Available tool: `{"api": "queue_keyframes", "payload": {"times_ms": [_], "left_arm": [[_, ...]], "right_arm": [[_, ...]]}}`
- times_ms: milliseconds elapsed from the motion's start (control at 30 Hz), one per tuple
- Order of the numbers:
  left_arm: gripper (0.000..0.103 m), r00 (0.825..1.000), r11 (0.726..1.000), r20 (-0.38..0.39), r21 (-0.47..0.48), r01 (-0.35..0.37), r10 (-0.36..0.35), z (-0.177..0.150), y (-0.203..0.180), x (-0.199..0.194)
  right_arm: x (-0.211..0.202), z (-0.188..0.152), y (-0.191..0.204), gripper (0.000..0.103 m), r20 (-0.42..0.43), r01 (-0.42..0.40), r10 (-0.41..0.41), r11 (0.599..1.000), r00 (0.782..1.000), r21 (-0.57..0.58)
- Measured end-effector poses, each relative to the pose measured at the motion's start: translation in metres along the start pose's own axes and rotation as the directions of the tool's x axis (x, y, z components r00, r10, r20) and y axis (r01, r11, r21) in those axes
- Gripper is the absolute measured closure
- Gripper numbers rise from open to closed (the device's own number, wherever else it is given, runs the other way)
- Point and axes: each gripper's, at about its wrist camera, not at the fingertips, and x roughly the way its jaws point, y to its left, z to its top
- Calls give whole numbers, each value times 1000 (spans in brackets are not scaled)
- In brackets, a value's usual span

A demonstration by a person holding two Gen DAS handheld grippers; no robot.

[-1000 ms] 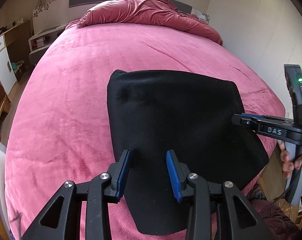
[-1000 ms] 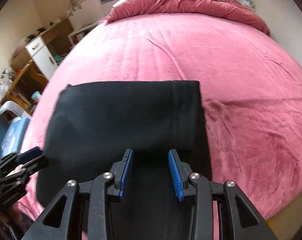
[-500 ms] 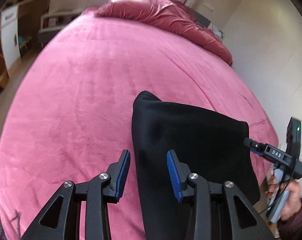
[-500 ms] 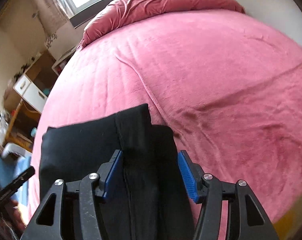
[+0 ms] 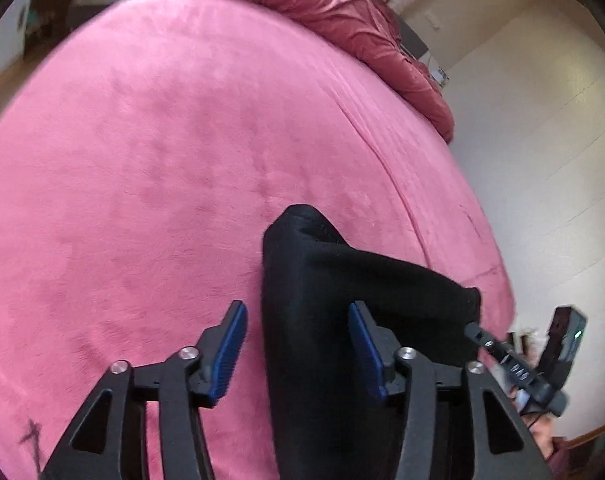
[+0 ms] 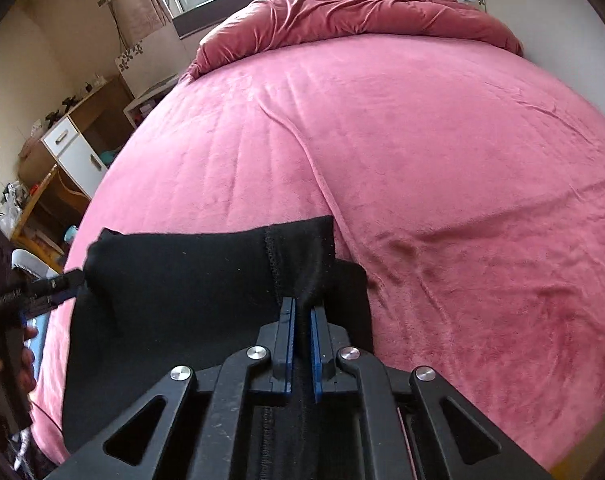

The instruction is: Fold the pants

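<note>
The black pants (image 5: 342,300) lie folded at the near edge of the pink bed. In the left wrist view my left gripper (image 5: 298,344) is open, its blue pads either side of the pants' left edge, which rises between them. In the right wrist view my right gripper (image 6: 301,332) is shut on the pants (image 6: 182,292) near the stitched seam, lifting that corner. The left gripper (image 6: 58,284) shows there at the pants' far left corner. The right gripper (image 5: 502,356) shows in the left wrist view at the pants' right edge.
The pink bedspread (image 6: 382,140) covers a wide bed, with a bunched red duvet (image 6: 342,12) at the head. A wooden desk and white cabinet (image 6: 70,152) stand left of the bed. A white wall (image 5: 542,160) runs along the right side.
My right gripper has closed on the pants' corner near the seam and lifted it. Both grippers have dropped lower and closer to the cloth; the left stays open astride the left edge.
</note>
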Motion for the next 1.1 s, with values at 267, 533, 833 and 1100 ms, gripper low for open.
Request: {"api": "queue_keyframes", "payload": {"times_ms": [267,533,833,1100], "left_arm": [[43,987,987,-98,-103,119,-130,23,18,30],[65,956,915,91,277,-292,278,-10,-52,35],[45,967,955,112,162,-247,231,-12,-28,-10],[37,970,966,102,112,-232,221,-66,-12,-48]], "right_arm": [[5,-2,-2,96,-12,9,-9,1000,1000,-13],[14,-3,0,96,-17,22,-23,1000,1000,-5],[13,-1,0,93,-29,31,-31,999,999,6],[-28,13,26,80,69,18,-14,998,997,-53]]}}
